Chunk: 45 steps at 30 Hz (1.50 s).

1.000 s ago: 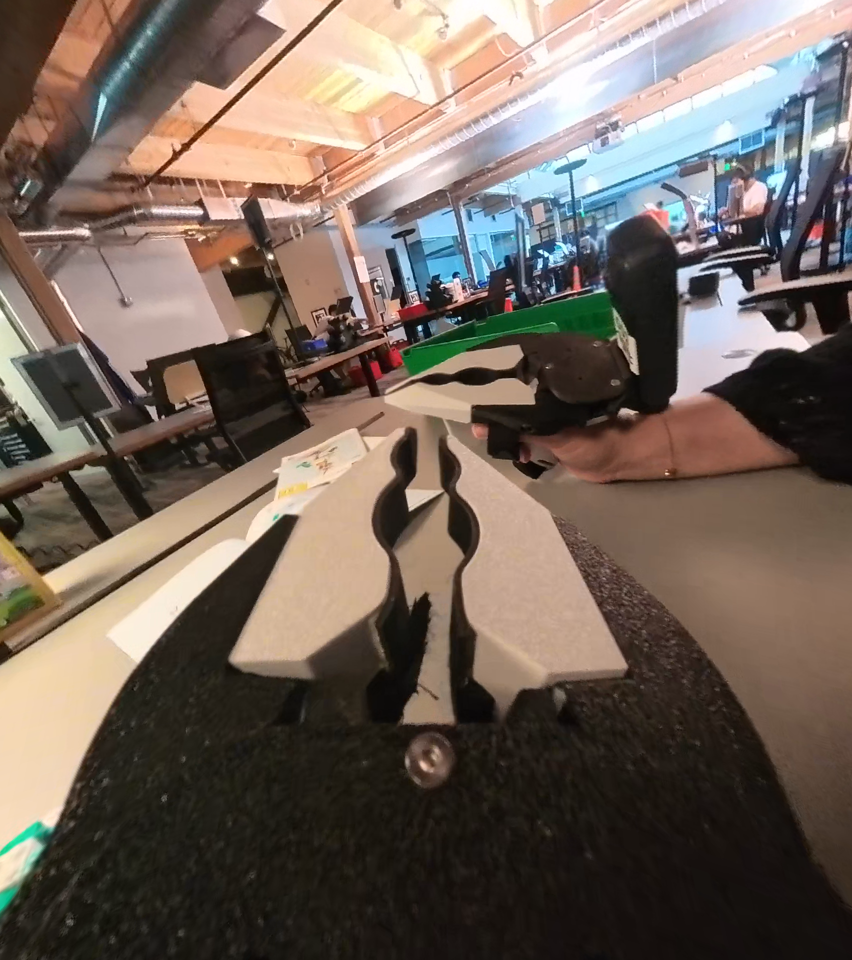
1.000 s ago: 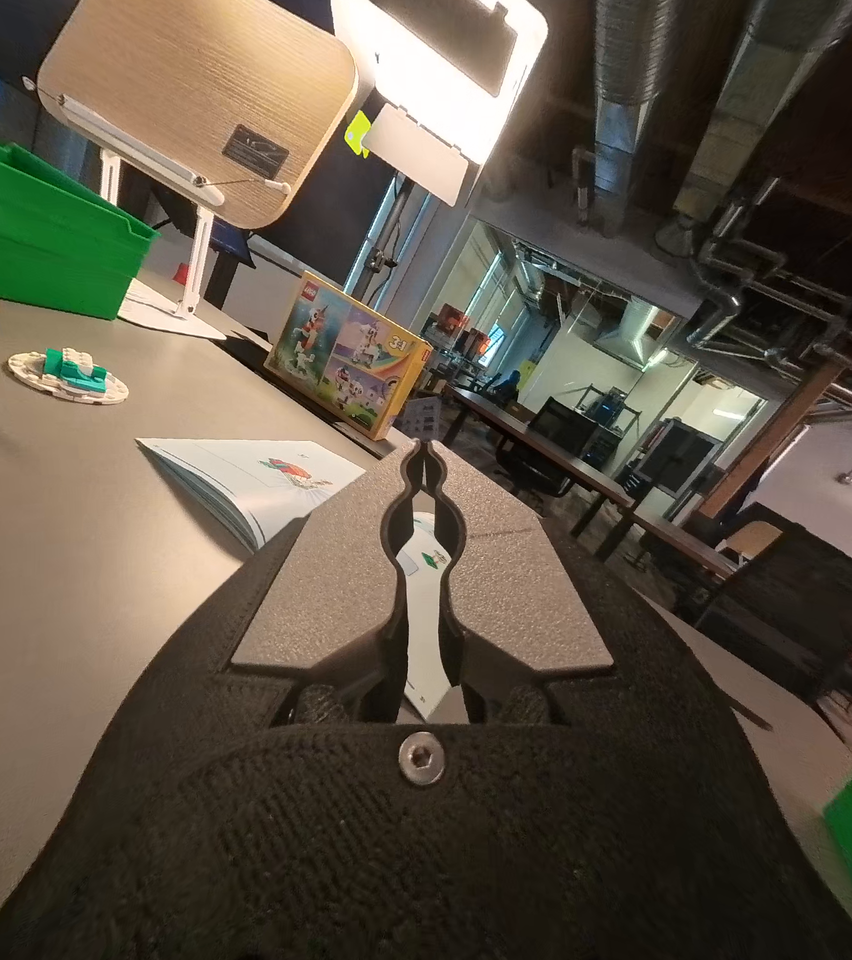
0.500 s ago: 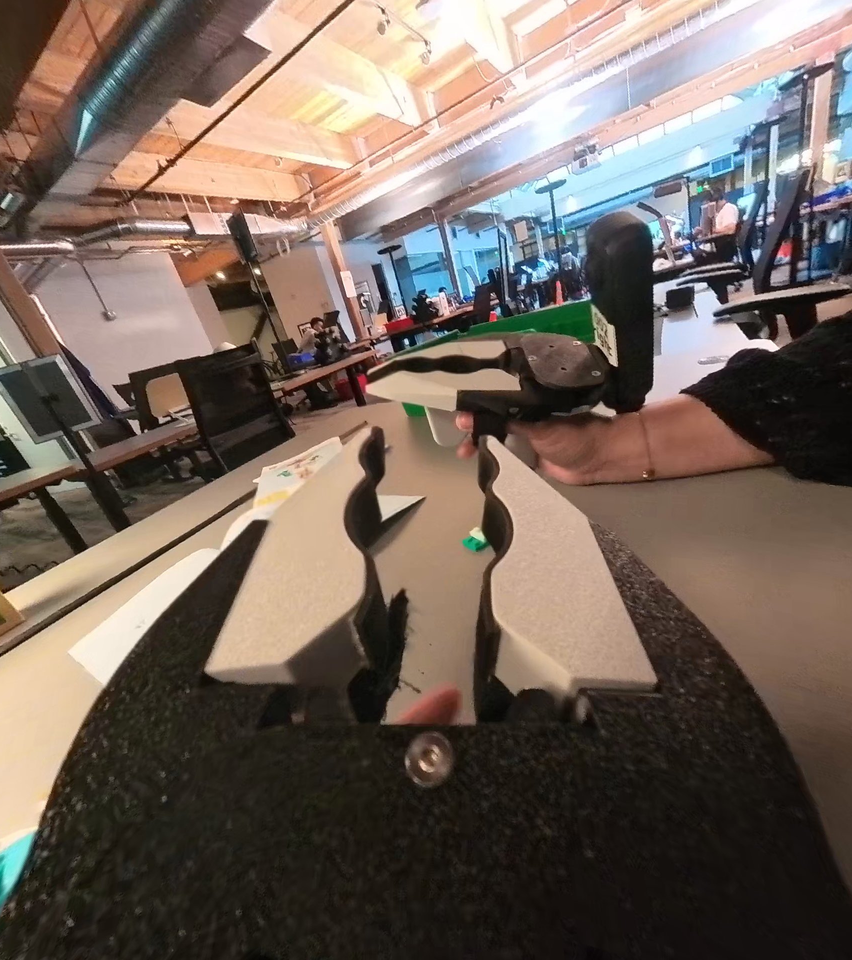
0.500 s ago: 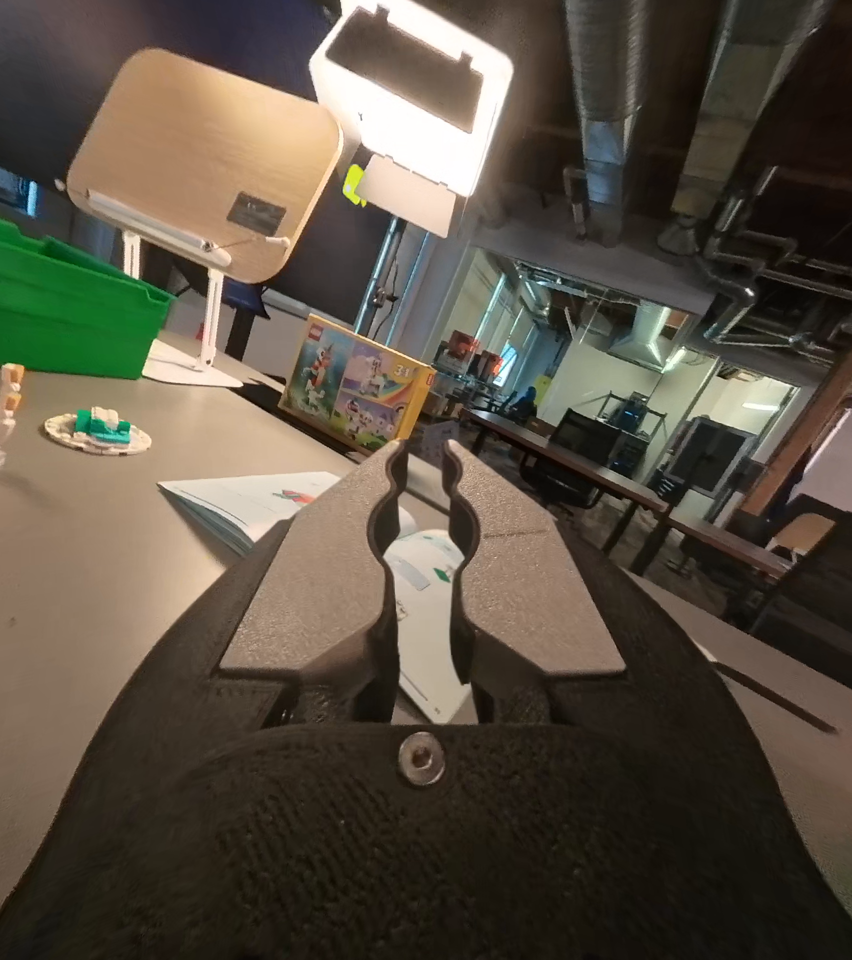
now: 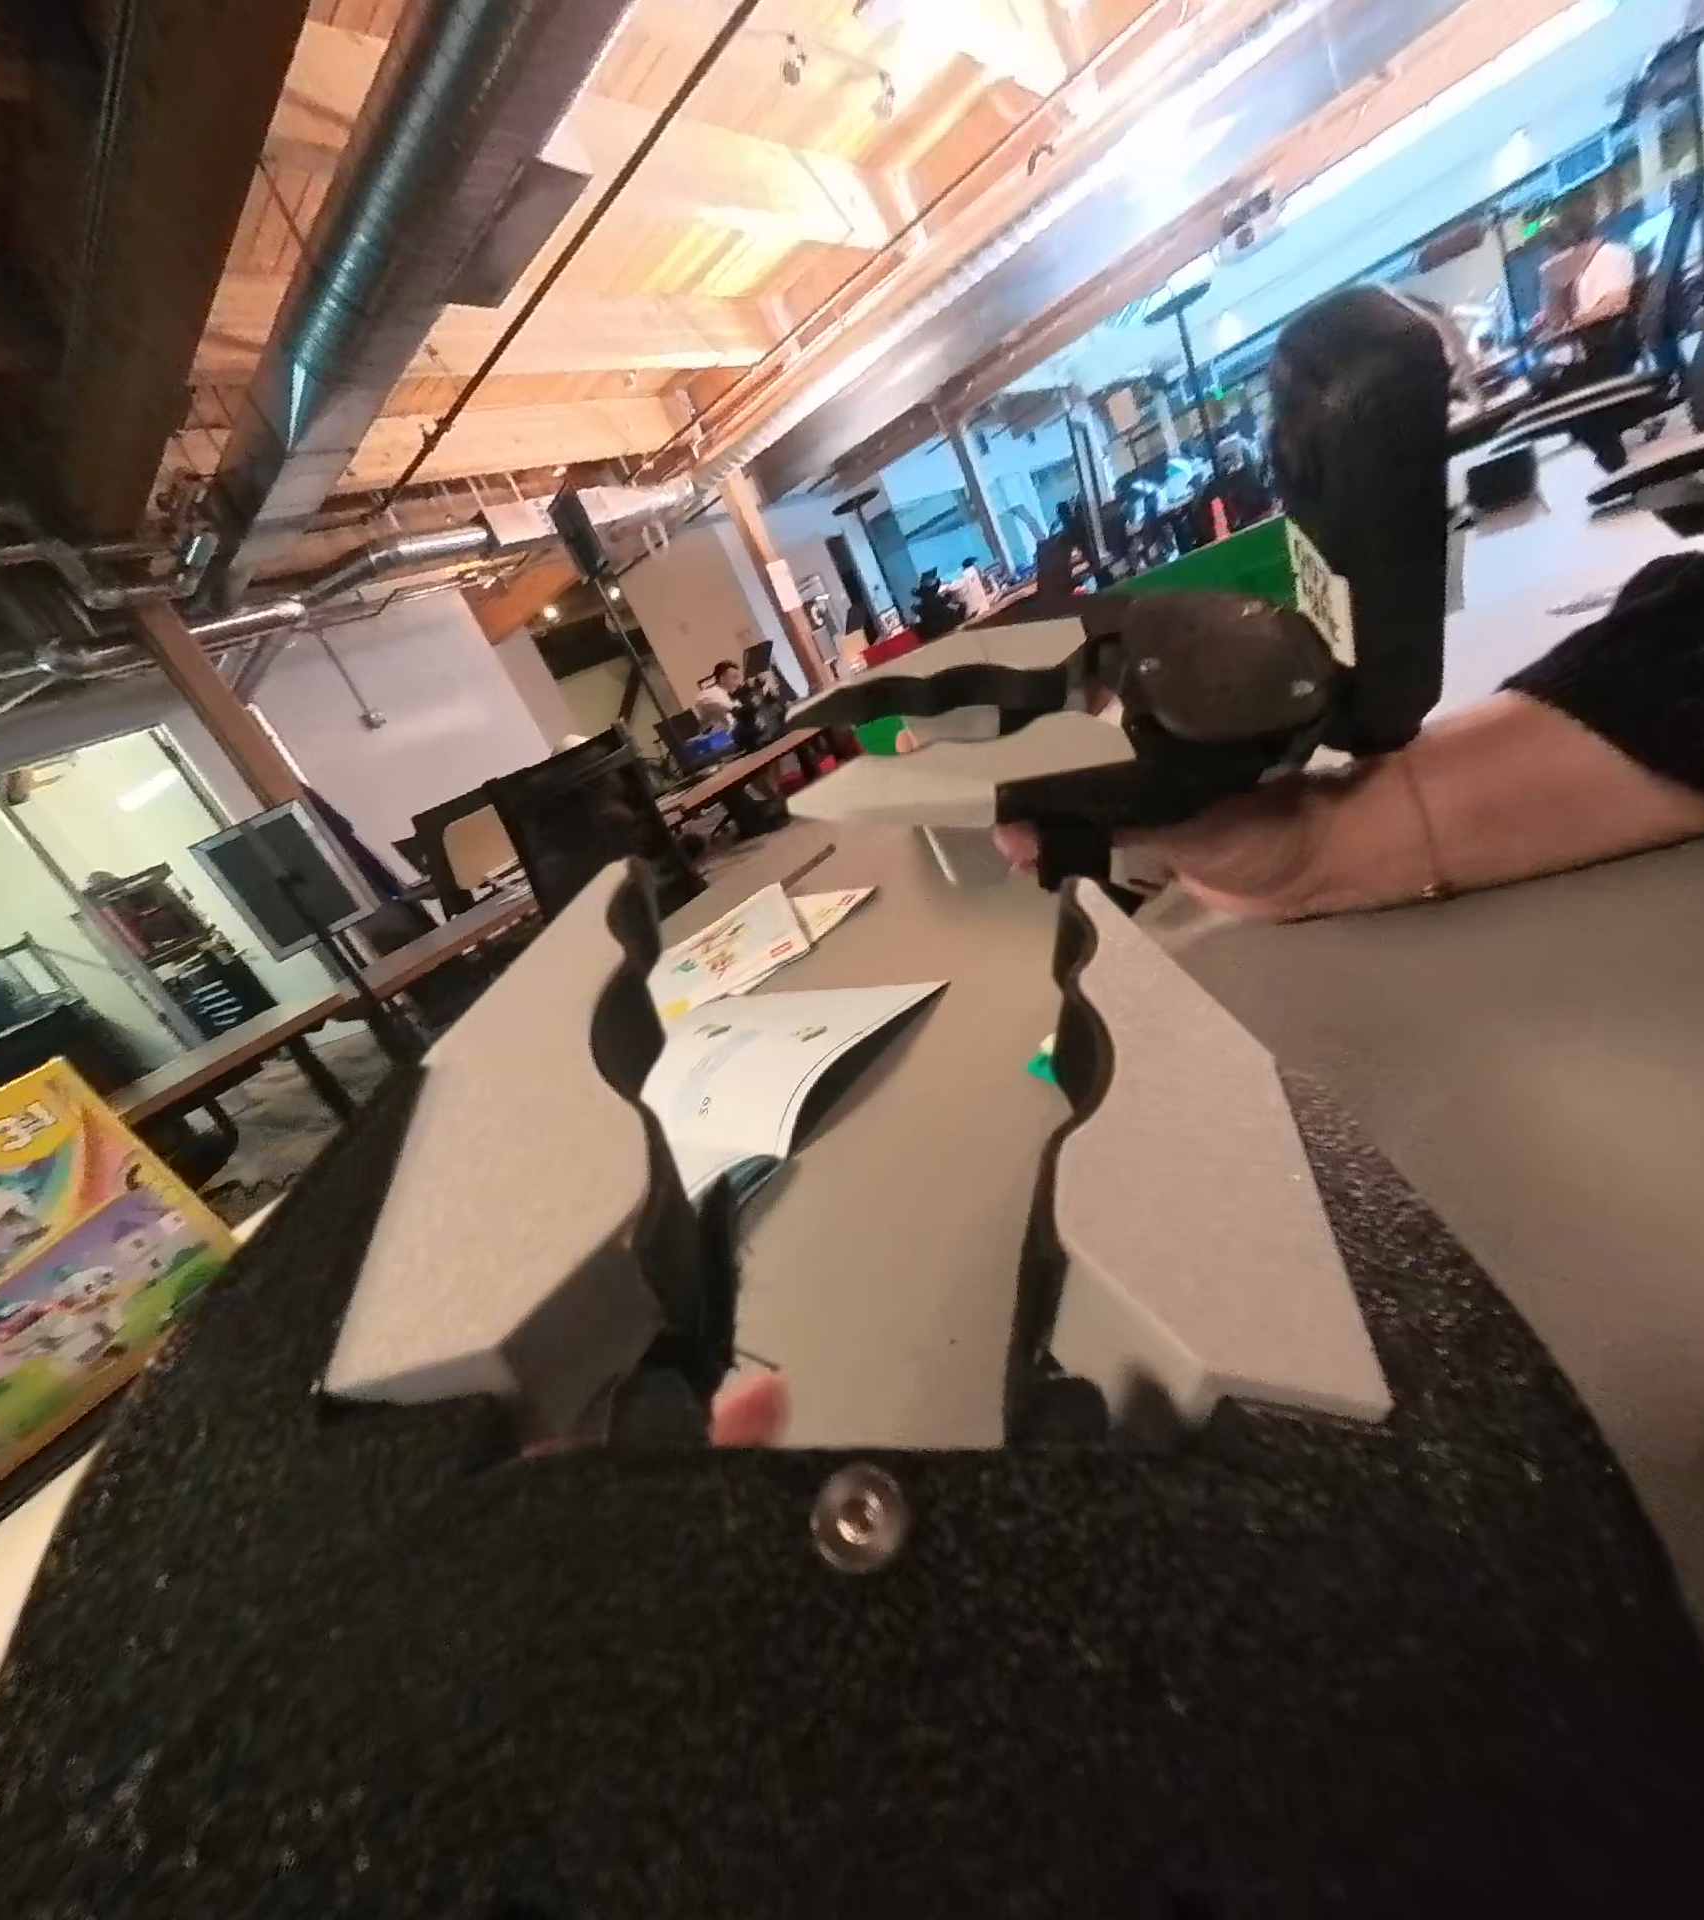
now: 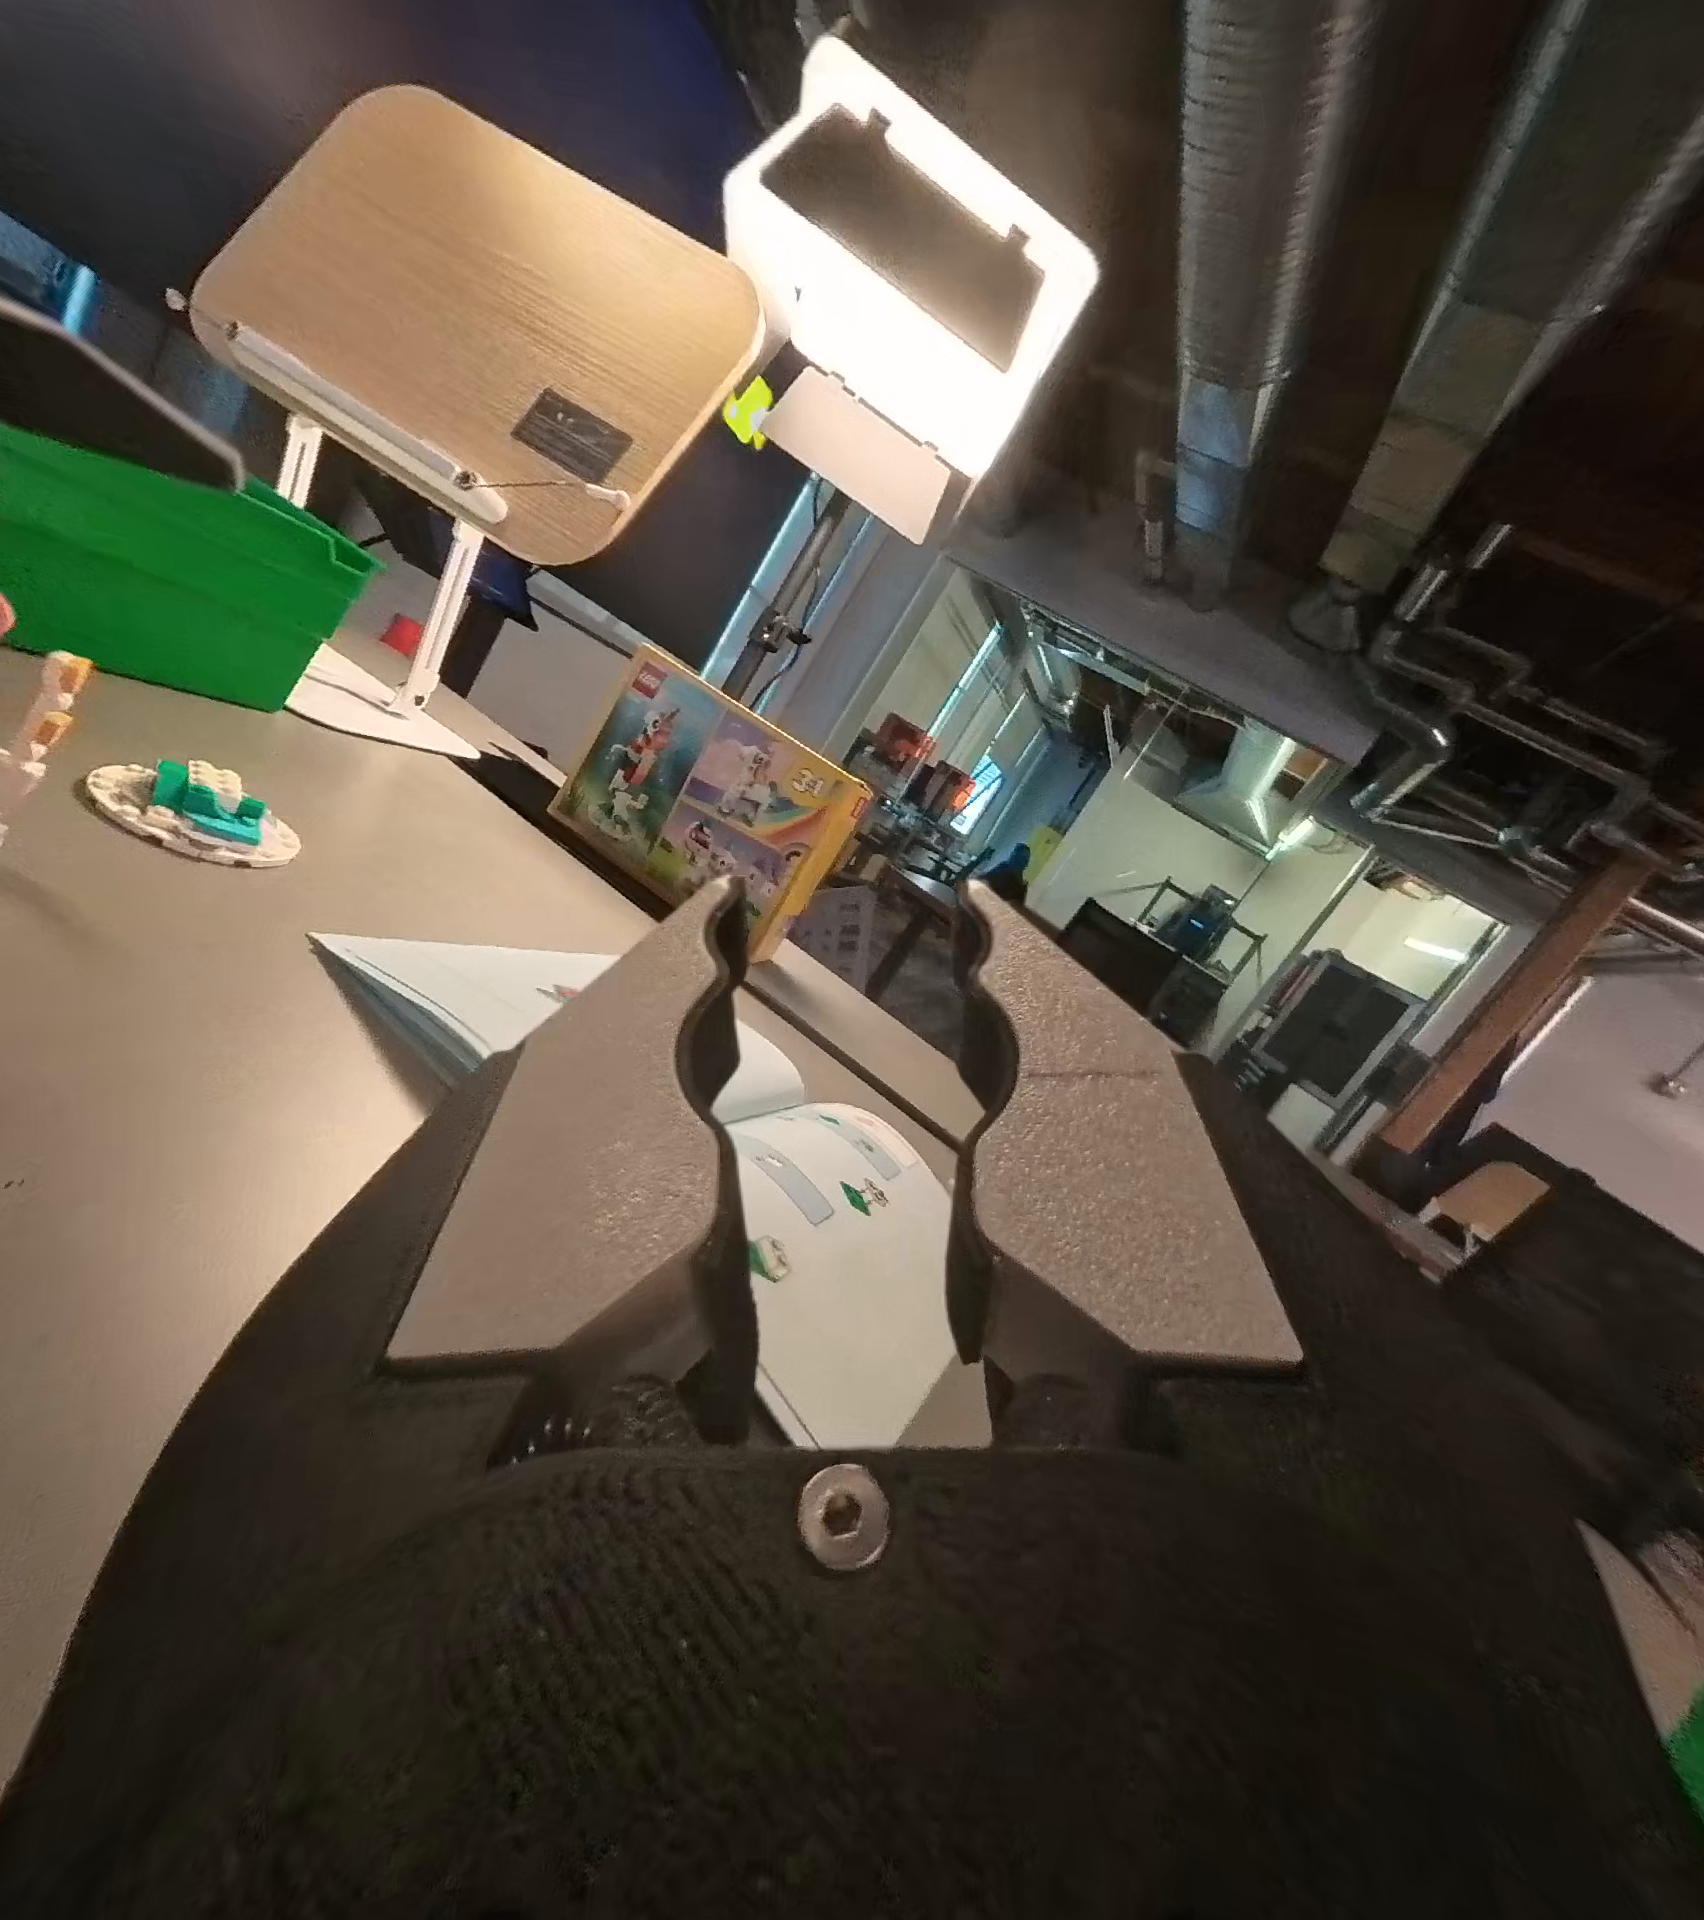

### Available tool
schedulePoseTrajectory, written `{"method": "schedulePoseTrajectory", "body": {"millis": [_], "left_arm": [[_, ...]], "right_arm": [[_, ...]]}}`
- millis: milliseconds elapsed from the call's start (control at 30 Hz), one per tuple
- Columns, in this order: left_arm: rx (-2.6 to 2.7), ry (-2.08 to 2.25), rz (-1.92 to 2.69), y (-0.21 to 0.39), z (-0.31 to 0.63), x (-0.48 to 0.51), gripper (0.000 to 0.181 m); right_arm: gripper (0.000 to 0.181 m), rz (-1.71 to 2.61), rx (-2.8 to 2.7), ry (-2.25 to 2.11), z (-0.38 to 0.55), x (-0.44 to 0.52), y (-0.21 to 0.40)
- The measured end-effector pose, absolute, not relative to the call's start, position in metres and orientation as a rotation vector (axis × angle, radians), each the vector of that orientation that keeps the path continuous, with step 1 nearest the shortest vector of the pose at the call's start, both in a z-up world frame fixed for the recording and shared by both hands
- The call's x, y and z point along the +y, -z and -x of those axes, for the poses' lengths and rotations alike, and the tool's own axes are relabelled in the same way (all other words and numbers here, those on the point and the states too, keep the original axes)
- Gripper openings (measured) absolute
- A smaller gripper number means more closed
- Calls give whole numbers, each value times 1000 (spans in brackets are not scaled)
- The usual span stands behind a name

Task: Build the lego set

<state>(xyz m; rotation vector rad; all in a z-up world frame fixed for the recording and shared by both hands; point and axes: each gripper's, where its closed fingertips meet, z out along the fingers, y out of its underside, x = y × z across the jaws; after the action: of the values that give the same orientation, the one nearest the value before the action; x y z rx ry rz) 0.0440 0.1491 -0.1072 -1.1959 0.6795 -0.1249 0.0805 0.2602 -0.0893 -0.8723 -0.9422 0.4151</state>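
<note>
Lego pieces lie spread over the grey table (image 6: 152, 1039). In the right wrist view, a white round plate carrying teal bricks (image 6: 193, 821) sits at about 10 o'clock from the right gripper (image 6: 848, 914), and a small white and orange figure (image 6: 17, 748) stands just beside it, toward 9 o'clock. An open instruction booklet (image 6: 827, 1195) lies flat beneath the right gripper's parted fingers, which hold nothing. The yellow set box (image 6: 713, 790) stands on edge at 12 o'clock, beyond the booklet. A green bin (image 6: 152, 592) rests at 10 o'clock, with a wooden book stand (image 6: 474, 343) and a lit lamp panel (image 6: 910, 270) behind it.

In the left wrist view, the left gripper (image 5: 858, 935) is released, its grey fingers spread wide and empty above the same booklet (image 5: 775, 1060). A small green brick (image 5: 1040, 1065) lies on the table against the inner edge of the right-hand finger. The right gripper (image 5: 827, 758) appears at 1 o'clock, held by a hand (image 5: 1274, 852) in a black sleeve. The set box (image 5: 27, 1257) shows at 9 o'clock.
</note>
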Motion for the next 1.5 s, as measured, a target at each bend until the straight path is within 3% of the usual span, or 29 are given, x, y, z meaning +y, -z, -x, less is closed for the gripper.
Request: {"method": "schedulePoseTrajectory", "body": {"millis": [100, 433, 1500], "left_arm": [[680, 107, 1195, 108, -42, 149, 52], [819, 40, 1212, 123, -56, 147, 7], [859, 54, 1177, 122, -62, 140, 0]], "right_arm": [[31, 891, -934, -418, -81, 264, 91], [9, 911, -985, -326, -77, 268, 100], [0, 969, -1018, -229, -76, 280, 113]]}}
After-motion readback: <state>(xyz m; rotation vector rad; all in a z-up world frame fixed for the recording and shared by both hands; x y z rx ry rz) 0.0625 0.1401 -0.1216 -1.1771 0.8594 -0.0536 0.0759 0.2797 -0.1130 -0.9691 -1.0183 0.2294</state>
